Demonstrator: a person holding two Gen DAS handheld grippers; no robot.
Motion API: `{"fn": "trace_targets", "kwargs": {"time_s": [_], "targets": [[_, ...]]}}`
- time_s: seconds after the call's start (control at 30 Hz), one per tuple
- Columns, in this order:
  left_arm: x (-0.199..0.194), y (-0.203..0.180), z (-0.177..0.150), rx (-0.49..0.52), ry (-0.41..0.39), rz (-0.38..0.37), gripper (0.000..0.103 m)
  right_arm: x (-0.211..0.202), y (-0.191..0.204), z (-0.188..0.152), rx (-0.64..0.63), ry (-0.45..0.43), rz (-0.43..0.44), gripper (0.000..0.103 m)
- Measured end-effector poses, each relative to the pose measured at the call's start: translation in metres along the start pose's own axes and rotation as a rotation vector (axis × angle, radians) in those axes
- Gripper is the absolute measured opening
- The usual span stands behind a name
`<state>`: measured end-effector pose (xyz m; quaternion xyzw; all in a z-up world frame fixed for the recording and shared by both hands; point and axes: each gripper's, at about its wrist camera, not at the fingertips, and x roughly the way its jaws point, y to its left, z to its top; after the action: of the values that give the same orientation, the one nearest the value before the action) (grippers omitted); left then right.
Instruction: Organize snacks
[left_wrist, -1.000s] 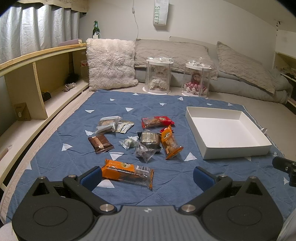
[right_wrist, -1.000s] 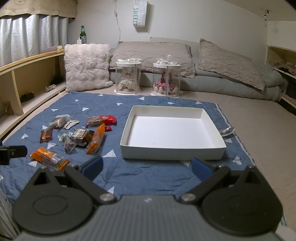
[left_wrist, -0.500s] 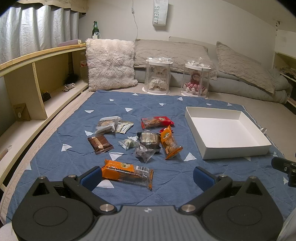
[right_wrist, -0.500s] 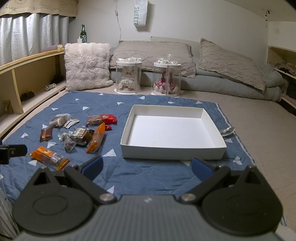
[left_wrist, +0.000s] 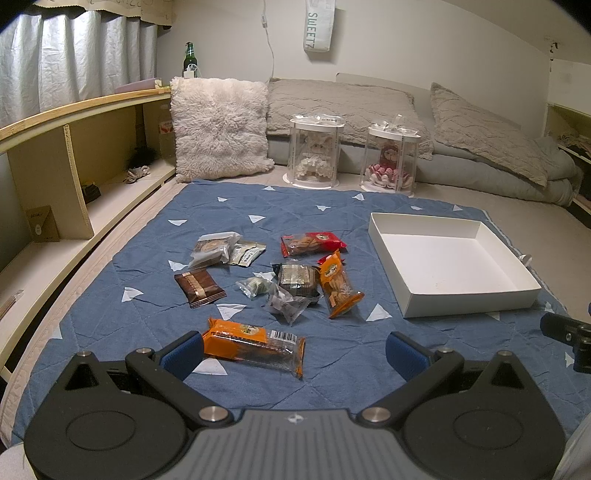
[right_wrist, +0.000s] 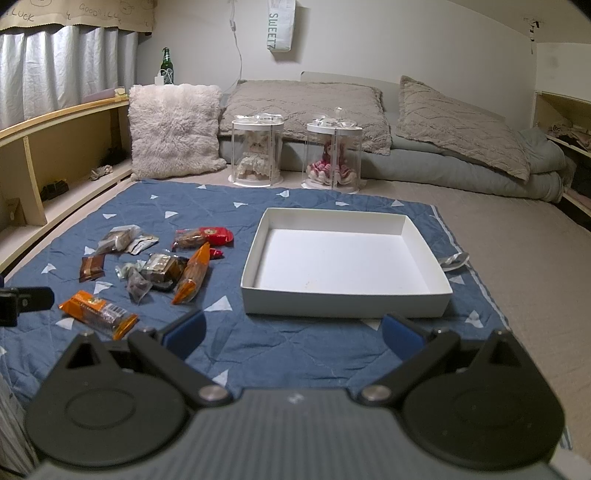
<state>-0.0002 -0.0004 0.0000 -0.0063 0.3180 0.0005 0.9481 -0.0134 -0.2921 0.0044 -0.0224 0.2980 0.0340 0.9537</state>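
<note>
Several wrapped snacks lie scattered on a blue quilted mat (left_wrist: 332, 221): a long orange packet (left_wrist: 255, 345) nearest me, a brown packet (left_wrist: 199, 288), a red packet (left_wrist: 312, 243), a second orange packet (left_wrist: 338, 282) and a dark packet (left_wrist: 297, 277). An empty white tray (left_wrist: 458, 295) sits to their right. My left gripper (left_wrist: 293, 354) hovers open just behind the long orange packet. My right gripper (right_wrist: 291, 332) hangs open in front of the white tray (right_wrist: 343, 306), with the snack pile (right_wrist: 166, 269) off to its left.
Two clear doll cases (left_wrist: 316, 151) (left_wrist: 391, 158) stand past the mat's far edge, beside a fluffy pillow (left_wrist: 219, 129) and grey bedding (left_wrist: 480, 155). A wooden shelf (left_wrist: 74, 155) runs along the left. A silver wrapper (right_wrist: 452, 260) lies right of the tray.
Both views have shifted only slightly; both grippers stay open and no snack has moved.
</note>
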Motion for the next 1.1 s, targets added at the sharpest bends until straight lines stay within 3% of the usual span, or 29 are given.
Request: {"fn": "trace_targets", "kwargs": {"time_s": [1.1], "targets": [[0.009, -0.01, 0.003, -0.014, 0.029, 0.015, 0.103, 0.004, -0.001, 0.004, -0.011, 0.02, 0.011, 0.102]]}}
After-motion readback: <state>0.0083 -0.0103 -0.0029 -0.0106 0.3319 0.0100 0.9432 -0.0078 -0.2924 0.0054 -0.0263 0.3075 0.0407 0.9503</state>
